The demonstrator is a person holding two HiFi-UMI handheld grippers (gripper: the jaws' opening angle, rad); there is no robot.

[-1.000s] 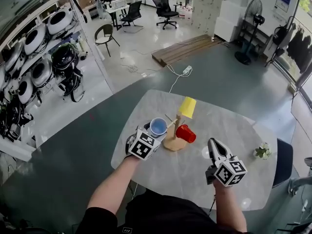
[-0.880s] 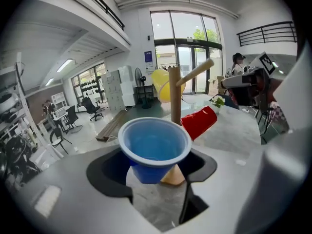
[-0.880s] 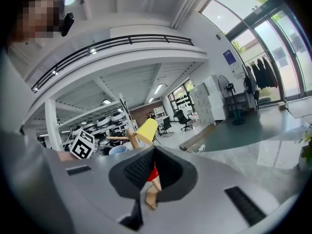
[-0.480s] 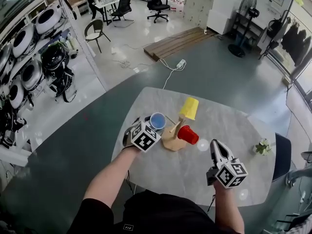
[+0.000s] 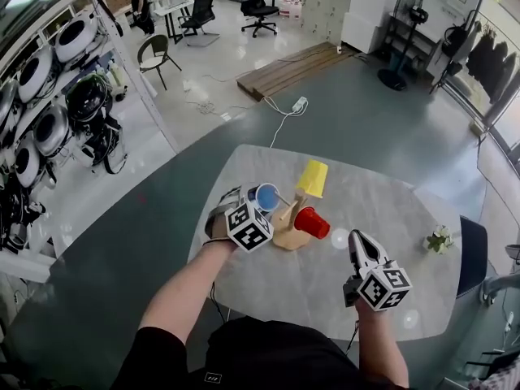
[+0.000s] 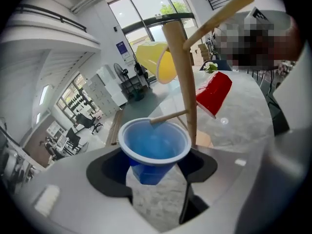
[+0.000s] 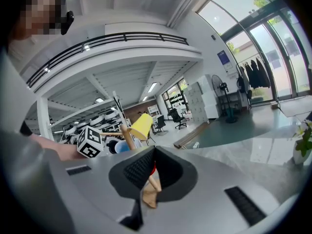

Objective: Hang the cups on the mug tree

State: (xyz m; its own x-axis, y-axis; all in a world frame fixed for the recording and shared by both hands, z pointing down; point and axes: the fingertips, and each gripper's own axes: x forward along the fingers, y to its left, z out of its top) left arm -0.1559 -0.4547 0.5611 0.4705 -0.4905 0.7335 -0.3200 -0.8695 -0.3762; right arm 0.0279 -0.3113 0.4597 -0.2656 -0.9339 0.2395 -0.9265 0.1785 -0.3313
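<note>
The wooden mug tree (image 5: 289, 218) stands mid-table with a yellow cup (image 5: 312, 178) on an upper peg and a red cup (image 5: 309, 223) on a lower one. My left gripper (image 5: 258, 204) is shut on a blue cup (image 5: 264, 197) just left of the trunk. In the left gripper view the blue cup (image 6: 153, 147) sits between the jaws, mouth toward the trunk (image 6: 180, 82), with a peg's tip (image 6: 168, 117) reaching into its mouth. The yellow cup (image 6: 156, 60) and the red cup (image 6: 214, 92) hang behind it. My right gripper (image 5: 358, 240) is shut and empty, right of the tree.
The round marble table (image 5: 406, 210) holds a small potted plant (image 5: 439, 240) near its right edge. A dark chair (image 5: 470, 266) stands beyond that edge. Shelves of round white housings (image 5: 49, 71) line the far left of the room.
My left gripper has rolled and carried the blue cup closer to the tree, so the cup's mouth now meets a peg. The right gripper has stayed put.
</note>
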